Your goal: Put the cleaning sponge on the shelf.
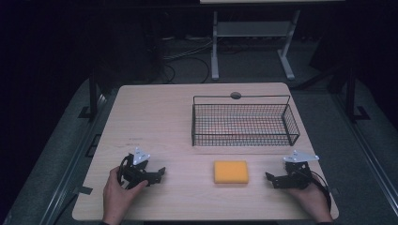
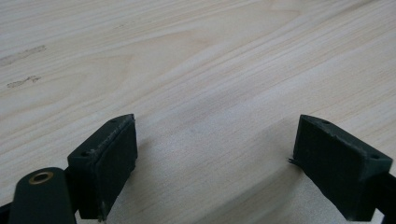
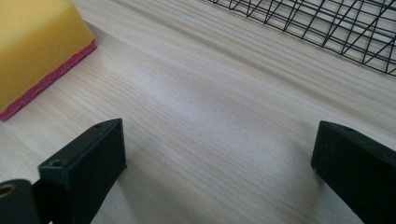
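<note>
Plainly, the yellow sponge (image 1: pixel 231 172) lay flat on the bench (image 1: pixel 159 112), between the two tools and just in front of the wire basket (image 1: pixel 244 123), yellow face up with a pink scouring layer underneath, seen in the right gripper view. Its long axis ran left to right across the bench, parallel to the basket's near wall. The left tool (image 1: pixel 157 174) and the right tool (image 1: pixel 272 178) both rested on the bench with jaws spread wide, holding nothing. Judging from this, the nearer right tool would have done best to straddle the sponge's short sides squarely before closing gently.
</note>
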Demonstrator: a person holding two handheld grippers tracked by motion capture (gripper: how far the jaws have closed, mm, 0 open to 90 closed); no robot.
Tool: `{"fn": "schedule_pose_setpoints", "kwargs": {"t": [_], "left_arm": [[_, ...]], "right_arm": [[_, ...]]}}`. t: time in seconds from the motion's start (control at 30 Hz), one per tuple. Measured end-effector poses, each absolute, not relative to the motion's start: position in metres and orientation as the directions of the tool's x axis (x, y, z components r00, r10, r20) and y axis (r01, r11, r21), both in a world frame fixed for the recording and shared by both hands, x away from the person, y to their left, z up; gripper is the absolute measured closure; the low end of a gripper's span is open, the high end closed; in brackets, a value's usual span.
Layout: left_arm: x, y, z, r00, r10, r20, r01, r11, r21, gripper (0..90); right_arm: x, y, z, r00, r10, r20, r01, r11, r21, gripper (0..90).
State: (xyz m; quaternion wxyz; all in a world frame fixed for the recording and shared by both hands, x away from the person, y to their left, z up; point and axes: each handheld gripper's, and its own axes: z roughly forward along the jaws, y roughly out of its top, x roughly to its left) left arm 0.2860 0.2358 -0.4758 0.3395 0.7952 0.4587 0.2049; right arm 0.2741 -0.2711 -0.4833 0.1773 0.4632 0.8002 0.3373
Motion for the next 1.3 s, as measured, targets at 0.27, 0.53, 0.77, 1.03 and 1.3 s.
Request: {"fn": "schedule_pose_setpoints", "kwargs": {"t": [0.27, 0.53, 0.77, 1.03, 1.3], "left_arm": [[0.286, 0.235, -0.476, 0.490, 0.871, 0.015, 0.592, -0.346, 0.728, 13.0], [0.285, 0.235, -0.476, 0.489, 0.872, 0.015, 0.593, -0.345, 0.728, 13.0], [0.285, 0.235, -0.476, 0.487, 0.873, 0.015, 0.594, -0.344, 0.728, 13.1], [0.285, 0.235, -0.476, 0.487, 0.873, 0.015, 0.593, -0.343, 0.728, 13.1], [0.285, 0.235, -0.476, 0.487, 0.873, 0.015, 0.594, -0.344, 0.728, 13.1]], "right_arm": [[0.274, -0.269, -0.477, -0.526, 0.850, 0.036, 0.631, 0.362, 0.686, 16.1], [0.266, -0.264, -0.458, -0.581, 0.811, 0.076, 0.593, 0.357, 0.722, 50.9], [0.262, -0.257, -0.448, -0.629, 0.770, 0.102, 0.560, 0.358, 0.747, 81.8], [0.257, -0.237, -0.444, -0.710, 0.689, 0.147, 0.536, 0.394, 0.746, 89.5], [0.252, -0.214, -0.445, -0.777, 0.609, 0.158, 0.499, 0.442, 0.745, 89.5]]}}
